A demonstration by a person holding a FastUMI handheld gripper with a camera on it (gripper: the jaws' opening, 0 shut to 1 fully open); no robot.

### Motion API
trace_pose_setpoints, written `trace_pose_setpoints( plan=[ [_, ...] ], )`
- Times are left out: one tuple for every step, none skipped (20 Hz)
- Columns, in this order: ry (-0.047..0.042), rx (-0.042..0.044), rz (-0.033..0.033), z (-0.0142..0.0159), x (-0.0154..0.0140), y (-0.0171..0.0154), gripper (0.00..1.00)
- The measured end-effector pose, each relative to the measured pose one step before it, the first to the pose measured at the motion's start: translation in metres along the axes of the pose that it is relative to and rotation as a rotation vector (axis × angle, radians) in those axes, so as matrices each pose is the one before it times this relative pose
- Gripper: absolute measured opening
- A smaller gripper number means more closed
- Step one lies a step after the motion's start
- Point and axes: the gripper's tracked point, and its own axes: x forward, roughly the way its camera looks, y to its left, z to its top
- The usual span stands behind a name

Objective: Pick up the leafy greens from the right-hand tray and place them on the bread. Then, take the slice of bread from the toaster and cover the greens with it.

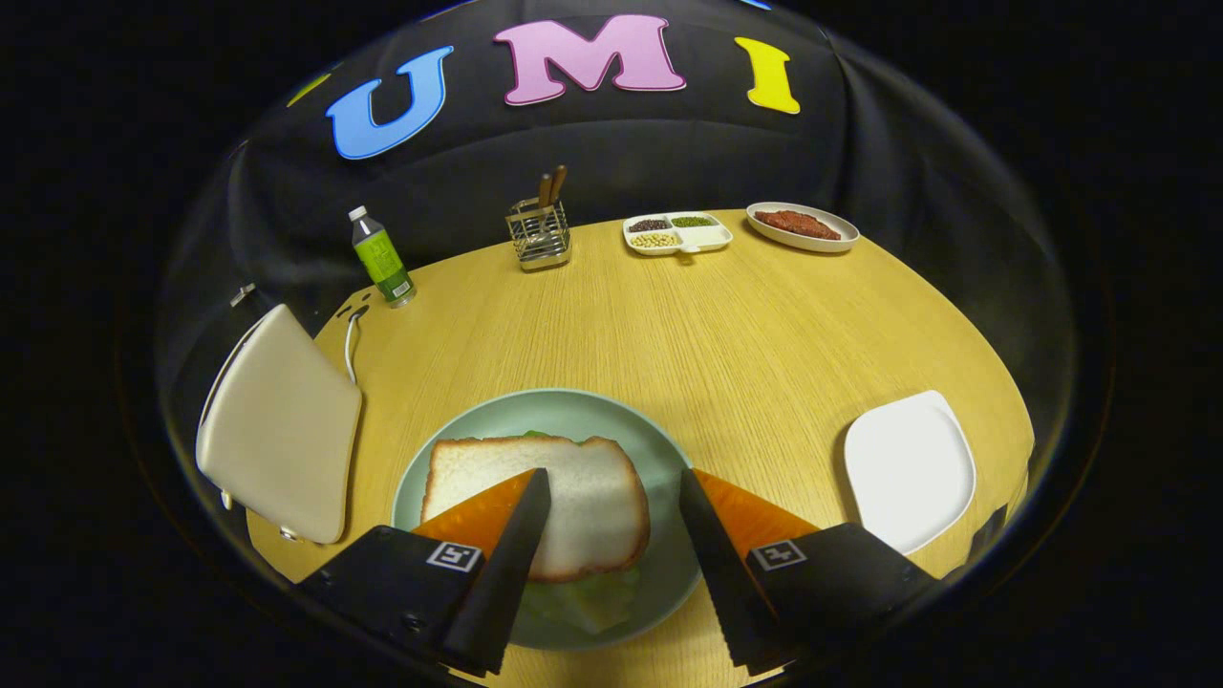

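Pale bread slice (573, 506) flat over greens (583, 597), tool (611, 478) open above

So the white slice of bread with a brown crust (564, 511) is lying flat on top of the pale green leafy greens (585, 600), which poke out from under its near edge and a bit at the far edge. The stack sits on a round pale green plate (573, 406) on the wooden table. The empty square white tray (908, 468) is off to the right, the cream-coloured toaster (277, 425) to the left.
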Motion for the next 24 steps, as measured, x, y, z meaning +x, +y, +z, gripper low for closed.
trace_pose_setpoints(
  plan=[
    [-0.00176, 0.00507, 0.01330, 0.00174, -0.00261, 0.00218, 0.92],
    [-0.00704, -0.00587, 0.00713, 0.00333, -0.00101, 0.00097, 0.97],
    [-0.01218, -0.02088, 0.00389, 0.00426, -0.00278, -0.00143, 1.00],
    [-0.01276, -0.02836, 0.00270, 0.00502, -0.00387, -0.00188, 1.00],
    [-0.01399, -0.01879, 0.00791, 0.00735, -0.00525, -0.00082, 1.00],
    [-0.01935, -0.01397, 0.01090, 0.01036, -0.00692, -0.00050, 0.99],
    [-0.02485, -0.01206, 0.01354, 0.01283, -0.00719, -0.00015, 0.99],
    [-0.02742, -0.01549, 0.01595, 0.01357, -0.00872, 0.00031, 0.99],
    [-0.02758, -0.02007, 0.02045, 0.01316, -0.00906, 0.00155, 0.99],
    [-0.02473, -0.02677, 0.02095, 0.01256, -0.01047, 0.00153, 0.99],
    [-0.02164, -0.02634, 0.01551, 0.01147, -0.00919, -0.00086, 0.99],
    [-0.02299, -0.01846, 0.01734, 0.01254, -0.00984, -0.00065, 0.99],
    [-0.02601, -0.01295, 0.01707, 0.01193, -0.00947, -0.00086, 0.99],
    [-0.02110, -0.00707, 0.01513, 0.00979, -0.00922, -0.00139, 0.99],
    [-0.01251, -0.00335, 0.01166, 0.00689, -0.00883, -0.00273, 0.99],
    [-0.01108, -0.00424, 0.00976, 0.00511, -0.00944, -0.00343, 0.99],
    [-0.01048, -0.00731, 0.00840, 0.00526, -0.00838, -0.00383, 0.99],
    [-0.01334, -0.01074, 0.00938, 0.00607, -0.00832, -0.00336, 0.99],
    [-0.01553, -0.01466, 0.00591, 0.00718, -0.00862, -0.00435, 0.99],
    [-0.01991, -0.01223, 0.00646, 0.00816, -0.00951, -0.00324, 0.99],
    [-0.01431, -0.00983, 0.00677, 0.00710, -0.00724, -0.00285, 0.99],
    [-0.01548, -0.00890, 0.00642, 0.00742, -0.00669, -0.00192, 0.99],
    [-0.01147, -0.00791, 0.00857, 0.00711, -0.00550, -0.00157, 0.99],
    [-0.01131, -0.00520, 0.00716, 0.00700, -0.00459, -0.00176, 0.99]
  ],
)
